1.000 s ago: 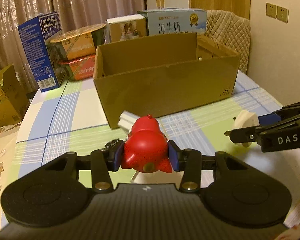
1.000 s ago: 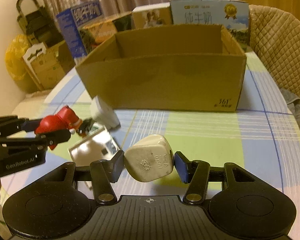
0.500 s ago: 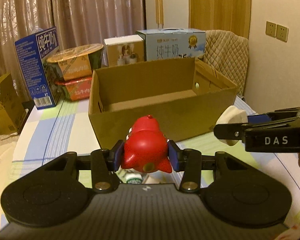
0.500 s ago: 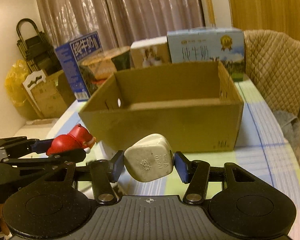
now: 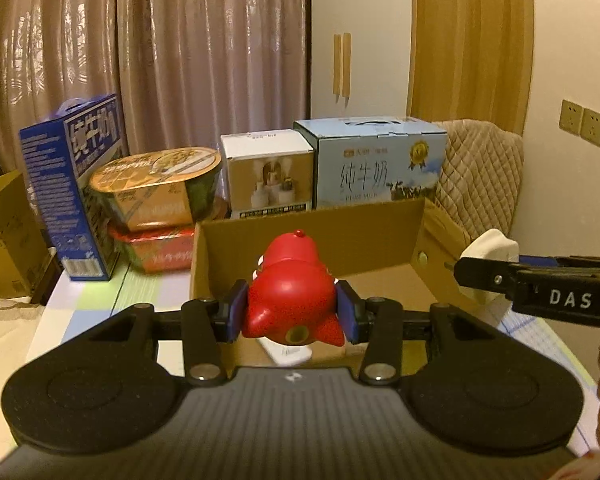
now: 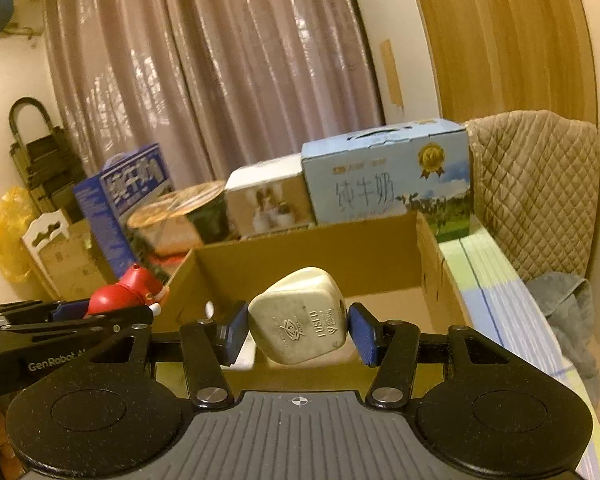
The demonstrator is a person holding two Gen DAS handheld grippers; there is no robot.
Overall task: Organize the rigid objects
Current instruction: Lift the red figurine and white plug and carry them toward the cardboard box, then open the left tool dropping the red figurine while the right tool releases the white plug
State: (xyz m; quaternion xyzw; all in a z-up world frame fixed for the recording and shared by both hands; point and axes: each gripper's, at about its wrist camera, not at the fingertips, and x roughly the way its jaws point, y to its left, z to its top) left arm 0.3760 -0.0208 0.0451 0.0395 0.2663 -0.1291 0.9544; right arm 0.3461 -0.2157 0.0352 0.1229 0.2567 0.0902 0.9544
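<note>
Curtained room, checked table: my left gripper pinches a red toy, my right gripper a plug, both poised at six o'clock of the box for dropping in.

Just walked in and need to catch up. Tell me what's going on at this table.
A person is tidying small hard items into an open cardboard box, one tool in each hand. The left tool is clamped on a red toy figure, and the right tool is clamped on a white plug adapter. Both are held up at the box's near side; neither item has been dropped in yet.
</note>
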